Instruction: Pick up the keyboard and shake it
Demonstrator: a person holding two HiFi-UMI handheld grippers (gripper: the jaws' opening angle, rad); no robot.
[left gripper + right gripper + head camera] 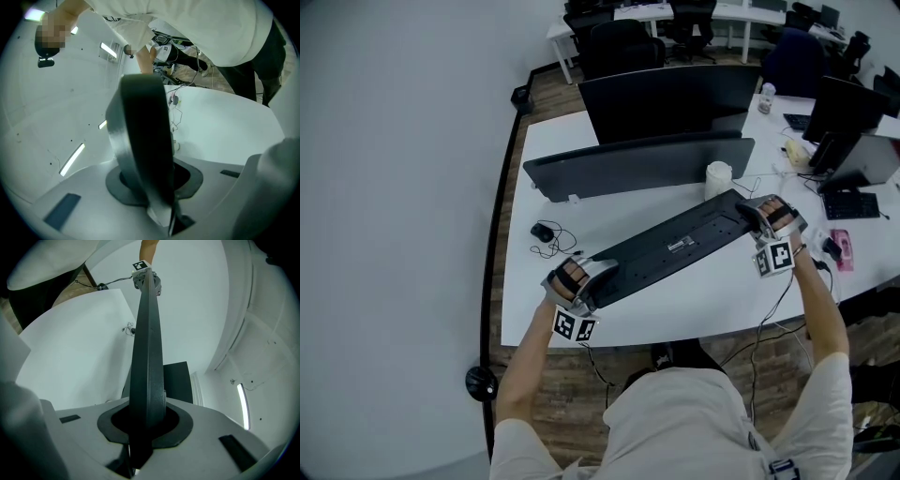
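Note:
A long black keyboard (675, 246) hangs above the white desk (712, 300), its underside turned towards the head view. My left gripper (586, 278) is shut on its left end, and my right gripper (757, 217) is shut on its right end. Seen from the left gripper view, the keyboard (143, 140) runs edge-on away from the jaws, clamped between them. The right gripper view shows the keyboard (147, 348) as a thin dark blade reaching to the far marker cube (139, 265) of the other gripper.
A wide dark monitor (642, 164) stands behind the keyboard, with a second screen (670, 98) beyond it. A white cup (718, 178) stands near the keyboard's right end. A black mouse (542, 232) with its cable lies at the left. More monitors and clutter (848, 141) fill the right side.

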